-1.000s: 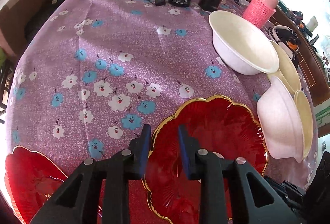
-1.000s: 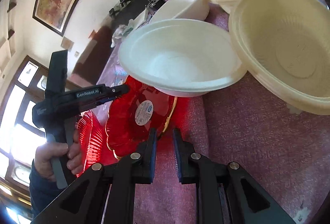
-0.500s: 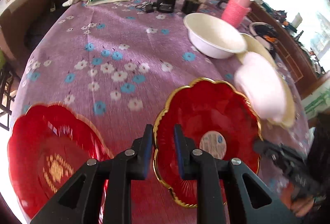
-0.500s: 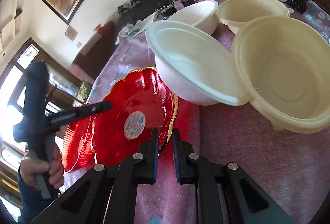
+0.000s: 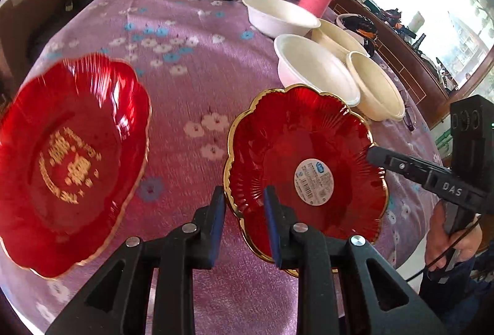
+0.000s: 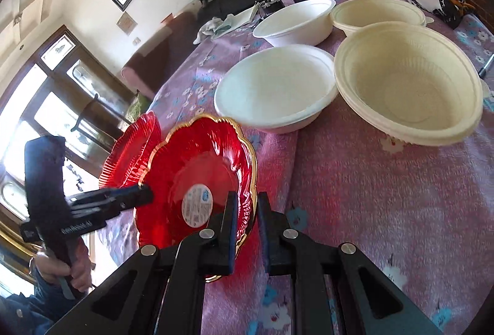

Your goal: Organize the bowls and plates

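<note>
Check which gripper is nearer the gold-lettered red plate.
Left. The left gripper, jaws opening around the stickered plate rim, sits right beside the gold-lettered plate. The right gripper, shut on the stickered plate's opposite rim, is farther off across it.

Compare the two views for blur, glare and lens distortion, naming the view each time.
Left wrist view: the gold-lettered red plate and tablecloth flowers smear with motion blur; the window is blown out. Right wrist view: bowls sharp, the cream bowl crisp; windows at left glare. Both views: fisheye bends the table edge, corners dark.
</note>
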Tool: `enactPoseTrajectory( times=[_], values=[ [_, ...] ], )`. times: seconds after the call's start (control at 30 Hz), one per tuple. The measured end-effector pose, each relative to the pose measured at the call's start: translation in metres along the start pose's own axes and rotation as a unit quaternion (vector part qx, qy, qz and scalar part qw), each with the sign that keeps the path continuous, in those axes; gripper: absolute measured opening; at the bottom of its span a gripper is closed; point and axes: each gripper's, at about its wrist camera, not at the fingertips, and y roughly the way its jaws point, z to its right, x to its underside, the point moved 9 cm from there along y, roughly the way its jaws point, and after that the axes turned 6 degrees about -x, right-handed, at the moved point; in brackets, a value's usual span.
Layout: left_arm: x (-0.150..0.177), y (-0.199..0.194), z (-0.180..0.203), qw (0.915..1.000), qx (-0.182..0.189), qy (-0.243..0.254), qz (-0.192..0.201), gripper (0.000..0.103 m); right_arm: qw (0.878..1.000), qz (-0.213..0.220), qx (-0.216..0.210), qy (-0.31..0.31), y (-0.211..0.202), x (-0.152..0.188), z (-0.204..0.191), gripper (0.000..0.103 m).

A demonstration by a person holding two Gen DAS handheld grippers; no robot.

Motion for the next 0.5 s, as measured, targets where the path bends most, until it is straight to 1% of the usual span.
enactPoseTrajectory(
  times=[0.13,0.23,0.33,0.37,0.5],
  values=[
    [0.000,0.007,0.002,0.9999,-0.007,0.007,0.013,0.023,1.000,0.001,0.014,-0.009,0.002,0.000,0.002,0.016],
    [-0.002,0.010,0.003,0.9982,-0.041,0.028,0.034,0.023,1.000,0.001,0.024,-0.020,0.002,0.002,0.001,0.016],
    [-0.003,0.010,0.003,0.9925,-0.088,0.058,0.062,0.023,0.999,0.001,0.032,-0.036,0.002,0.004,-0.001,0.016],
    [-0.004,0.010,0.004,0.9913,-0.094,0.063,0.068,0.023,0.998,0.002,0.038,-0.040,0.002,0.005,-0.002,0.016],
    [-0.001,0.014,0.005,0.9898,-0.098,0.065,0.080,0.023,0.996,0.004,0.056,-0.063,-0.002,0.009,-0.005,0.016]
  ],
)
